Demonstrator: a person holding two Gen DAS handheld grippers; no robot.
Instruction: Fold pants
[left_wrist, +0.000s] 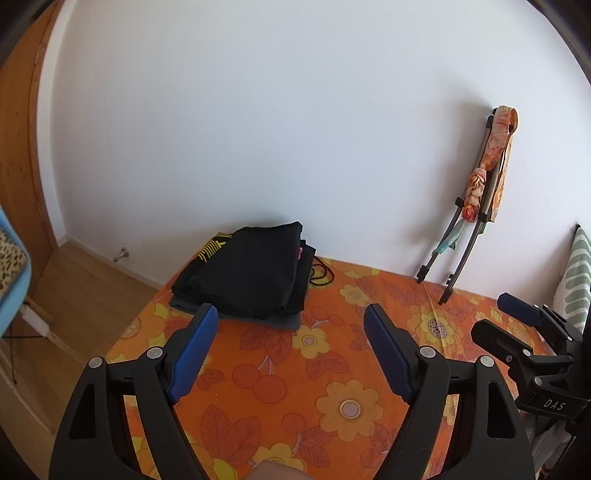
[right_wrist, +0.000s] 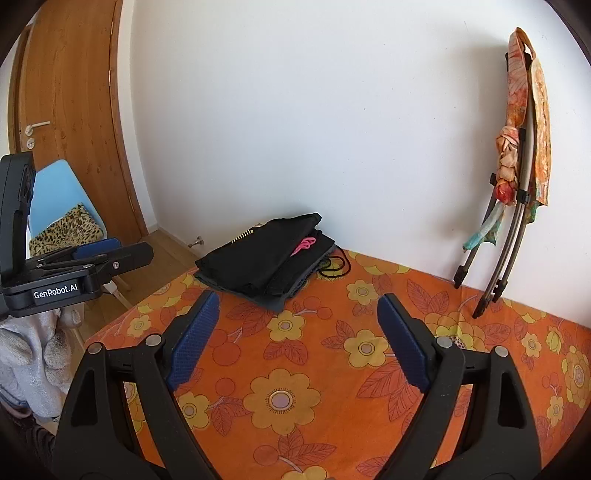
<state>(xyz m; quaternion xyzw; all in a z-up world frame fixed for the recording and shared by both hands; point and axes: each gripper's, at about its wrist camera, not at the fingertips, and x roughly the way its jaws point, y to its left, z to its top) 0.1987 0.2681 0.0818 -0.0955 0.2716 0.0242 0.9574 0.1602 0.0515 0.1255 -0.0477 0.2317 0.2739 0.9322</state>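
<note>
The bedspread is bright orange, printed with yellow flowers, red cherries and rust leaves. At its far left corner the stack of clothes is basically all black, with a yellow stripe print on one piece, a bit of pink poking out and a grey layer at the bottom. Both grippers are black with blue pads. Wall is plain white, door is warm brown wood, chair is light blue with a leopard-print cushion.
</note>
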